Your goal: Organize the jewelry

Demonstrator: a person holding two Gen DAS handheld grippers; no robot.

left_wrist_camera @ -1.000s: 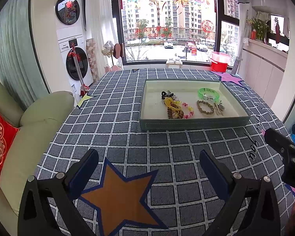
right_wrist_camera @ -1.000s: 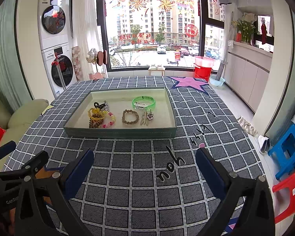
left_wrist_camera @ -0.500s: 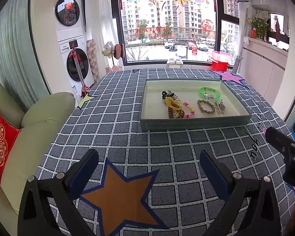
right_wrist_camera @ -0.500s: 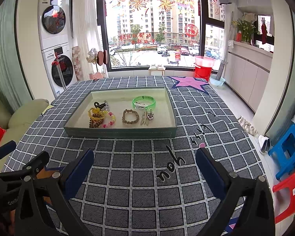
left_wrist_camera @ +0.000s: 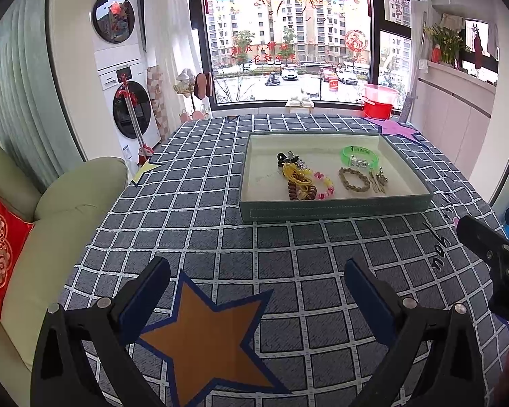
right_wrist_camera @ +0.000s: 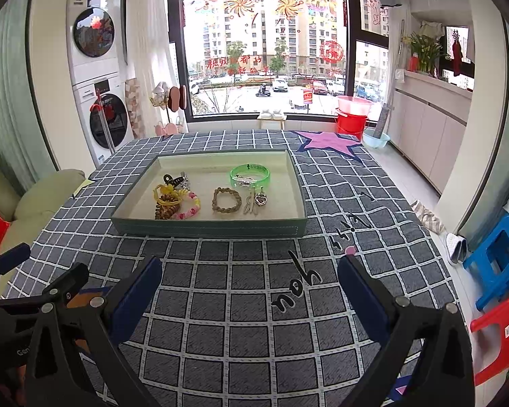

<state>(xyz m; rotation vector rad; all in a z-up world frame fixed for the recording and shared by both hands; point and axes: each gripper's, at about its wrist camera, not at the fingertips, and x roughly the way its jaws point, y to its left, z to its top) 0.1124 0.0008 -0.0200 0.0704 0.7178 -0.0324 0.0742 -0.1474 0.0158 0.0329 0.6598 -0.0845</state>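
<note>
Nearest the cameras, the left gripper (left_wrist_camera: 256, 291) and the right gripper (right_wrist_camera: 249, 288) hover side by side above the counter (right_wrist_camera: 247, 318), each with its jaws spread wide and nothing between them. Both are well apart from the tray. The counter carries a grey checked cloth; an orange star (left_wrist_camera: 203, 335) lies under the left gripper, and black lettering (right_wrist_camera: 297, 293) lies ahead of the right gripper.

Farther along, a shallow green tray (right_wrist_camera: 208, 229) with a pale lining sits flat on the cloth. All jewelry lies inside it:
- left cluster: a yellow coiled band (right_wrist_camera: 166, 195), a brown bead bracelet (right_wrist_camera: 163, 207) and a pink-and-yellow bead bracelet (right_wrist_camera: 188, 207), touching one another, with a dark clip (right_wrist_camera: 173, 179) just behind;
- centre: a braided tan bracelet (right_wrist_camera: 226, 200);
- right: a green translucent bangle (right_wrist_camera: 250, 173), with small metal pendants (right_wrist_camera: 256, 200) just in front of it.

Beyond the counter stand a large window (right_wrist_camera: 264, 51), stacked washing machines (right_wrist_camera: 98, 78) at left and red basins (right_wrist_camera: 353, 115) at right.
</note>
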